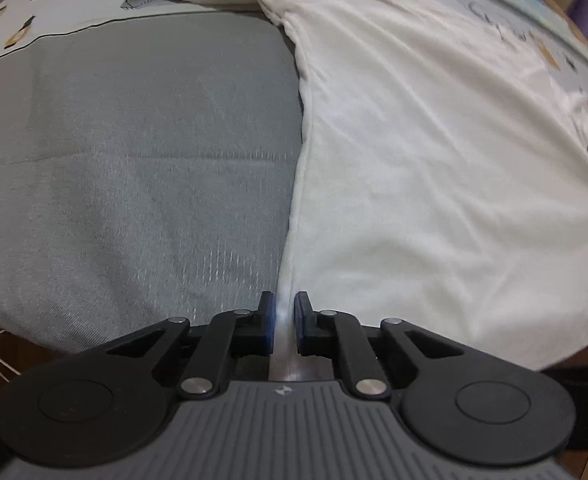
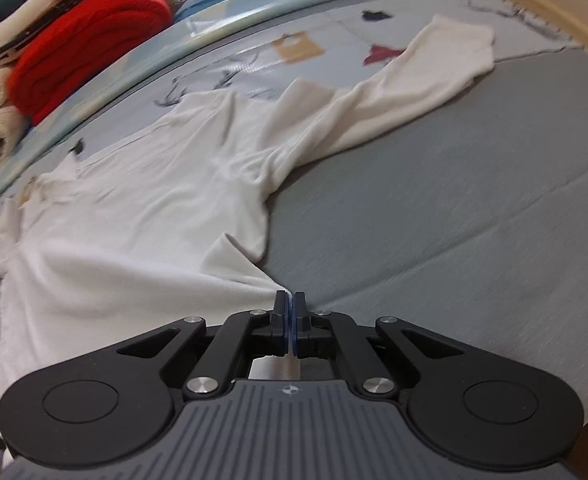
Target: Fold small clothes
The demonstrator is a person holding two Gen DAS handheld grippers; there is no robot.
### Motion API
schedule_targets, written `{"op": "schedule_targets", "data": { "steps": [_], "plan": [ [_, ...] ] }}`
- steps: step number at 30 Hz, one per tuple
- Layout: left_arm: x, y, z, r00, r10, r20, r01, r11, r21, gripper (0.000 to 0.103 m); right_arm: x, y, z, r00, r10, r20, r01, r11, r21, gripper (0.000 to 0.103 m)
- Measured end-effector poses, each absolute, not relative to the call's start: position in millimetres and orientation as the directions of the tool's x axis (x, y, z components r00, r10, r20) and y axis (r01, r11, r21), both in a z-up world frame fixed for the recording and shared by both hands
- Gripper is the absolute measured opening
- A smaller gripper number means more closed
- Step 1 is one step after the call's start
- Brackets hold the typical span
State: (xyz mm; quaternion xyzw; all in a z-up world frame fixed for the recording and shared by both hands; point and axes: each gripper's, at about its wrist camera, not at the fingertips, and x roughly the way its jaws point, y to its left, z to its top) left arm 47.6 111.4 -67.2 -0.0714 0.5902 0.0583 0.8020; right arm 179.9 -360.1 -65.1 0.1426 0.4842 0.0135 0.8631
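Observation:
A white long-sleeved shirt (image 1: 434, 152) lies spread on a grey mat (image 1: 134, 140). My left gripper (image 1: 283, 312) is shut on the shirt's side edge, which runs away from the fingers up the middle of the left wrist view. In the right wrist view the same shirt (image 2: 134, 220) lies to the left, one sleeve (image 2: 414, 84) stretched out to the far right. My right gripper (image 2: 290, 312) is shut on a corner of the shirt's hem at the mat (image 2: 434, 220).
A stack of folded clothes with a red piece (image 2: 90, 40) on top stands at the far left of the right wrist view. A printed play mat (image 1: 22, 20) with pictures lies beyond the grey mat. A wooden rim (image 2: 534, 4) borders the far right.

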Motion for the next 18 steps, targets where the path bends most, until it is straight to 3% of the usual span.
{"op": "schedule_targets", "data": {
  "steps": [7, 9, 11, 15, 18],
  "plan": [
    [37, 112, -63, 0.269, 0.056, -0.961, -0.213, 0.977, -0.002, 0.009, 175, -348, -83, 0.411, 0.220, -0.885, 0.078, 0.959, 0.274, 0.008],
    [36, 111, -63, 0.273, 0.060, -0.960, -0.213, 0.977, 0.000, 0.008, 174, -350, -78, 0.439, 0.210, -0.874, 0.084, 0.958, 0.273, 0.028],
    [37, 108, -62, 0.275, 0.058, -0.960, -0.217, 0.976, -0.004, 0.009, 175, -358, -67, 0.482, 0.195, -0.854, 0.119, 0.951, 0.284, 0.034],
    [39, 104, -48, 0.367, 0.077, -0.927, -0.236, 0.972, -0.013, 0.030, 189, -375, -32, 0.586, 0.213, -0.782, 0.121, 0.931, 0.345, 0.034],
    [47, 97, -27, 0.455, 0.102, -0.884, -0.240, 0.971, -0.011, 0.030, 205, -384, -9, 0.660, 0.204, -0.723, 0.091, 0.934, 0.346, 0.034]
  ]
}}
